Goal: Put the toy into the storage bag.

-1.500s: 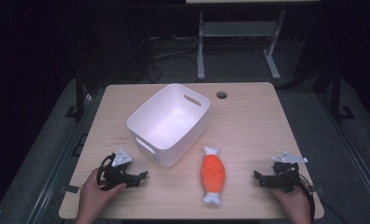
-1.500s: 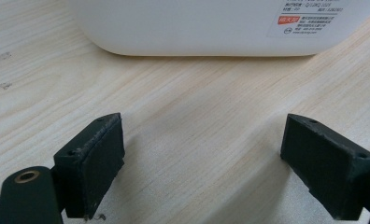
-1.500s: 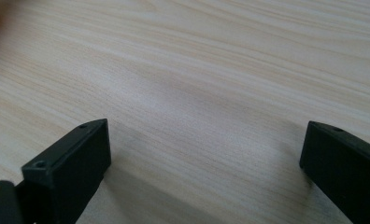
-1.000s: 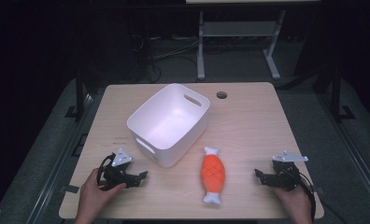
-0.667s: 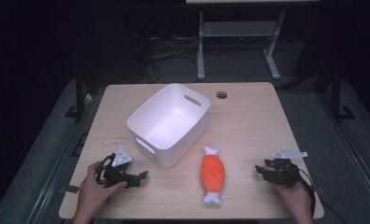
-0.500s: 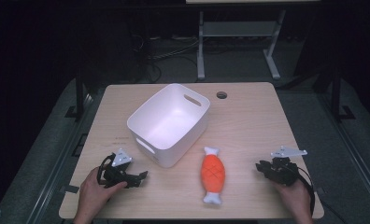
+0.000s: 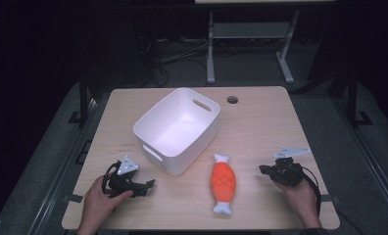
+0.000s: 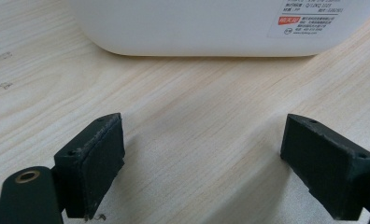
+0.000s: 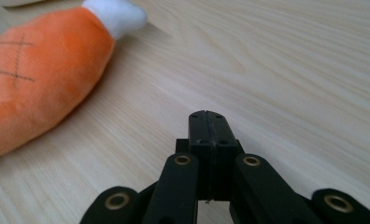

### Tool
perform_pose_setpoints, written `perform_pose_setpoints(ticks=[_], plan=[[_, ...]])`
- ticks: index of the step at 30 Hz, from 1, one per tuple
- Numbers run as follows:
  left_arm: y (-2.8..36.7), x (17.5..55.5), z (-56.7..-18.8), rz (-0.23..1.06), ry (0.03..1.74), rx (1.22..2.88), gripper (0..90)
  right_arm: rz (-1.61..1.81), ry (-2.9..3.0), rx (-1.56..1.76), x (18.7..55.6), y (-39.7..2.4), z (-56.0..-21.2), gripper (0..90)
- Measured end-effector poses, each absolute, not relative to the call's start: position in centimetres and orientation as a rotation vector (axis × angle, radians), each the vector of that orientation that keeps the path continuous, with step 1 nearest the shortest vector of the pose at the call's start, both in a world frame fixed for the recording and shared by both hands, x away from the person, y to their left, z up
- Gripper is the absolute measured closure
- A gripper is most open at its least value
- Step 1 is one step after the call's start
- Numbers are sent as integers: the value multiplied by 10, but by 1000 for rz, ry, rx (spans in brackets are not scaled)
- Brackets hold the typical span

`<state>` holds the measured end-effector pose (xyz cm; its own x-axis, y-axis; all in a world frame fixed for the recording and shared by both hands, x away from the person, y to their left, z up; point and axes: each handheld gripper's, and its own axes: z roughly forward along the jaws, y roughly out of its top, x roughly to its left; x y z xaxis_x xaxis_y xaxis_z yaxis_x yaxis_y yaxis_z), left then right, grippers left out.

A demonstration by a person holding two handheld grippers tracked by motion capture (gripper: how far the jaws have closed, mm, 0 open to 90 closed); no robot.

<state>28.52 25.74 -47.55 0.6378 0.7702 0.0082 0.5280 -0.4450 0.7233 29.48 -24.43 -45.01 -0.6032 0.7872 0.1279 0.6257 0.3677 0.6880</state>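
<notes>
An orange plush toy with white ends (image 7: 223,182) lies on the wooden table (image 7: 260,122), in front of a white plastic bin (image 7: 177,129). My left gripper (image 7: 146,185) rests low at the table's front left, open, with nothing between its jaws; the bin's wall (image 8: 197,25) stands just ahead of it. My right gripper (image 7: 264,169) sits at the front right, shut on nothing, its tips pointing toward the plush toy (image 9: 38,70), a short gap away.
A round cable hole (image 7: 232,99) lies near the table's far edge. A metal stand (image 7: 246,34) and cables are on the dark floor behind the table. A hand holds each gripper near the front edge.
The right gripper has lifted and shifted slightly toward the far side and turned a little. The left gripper has stayed put.
</notes>
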Motion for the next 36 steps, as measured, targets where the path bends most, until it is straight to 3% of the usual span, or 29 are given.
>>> perform_pose_setpoints(ticks=[36], plan=[[257, 285, -475, 441, 1008, 2153, 126, 1085, 2541, 1125, 335, -180, -445, 896]])
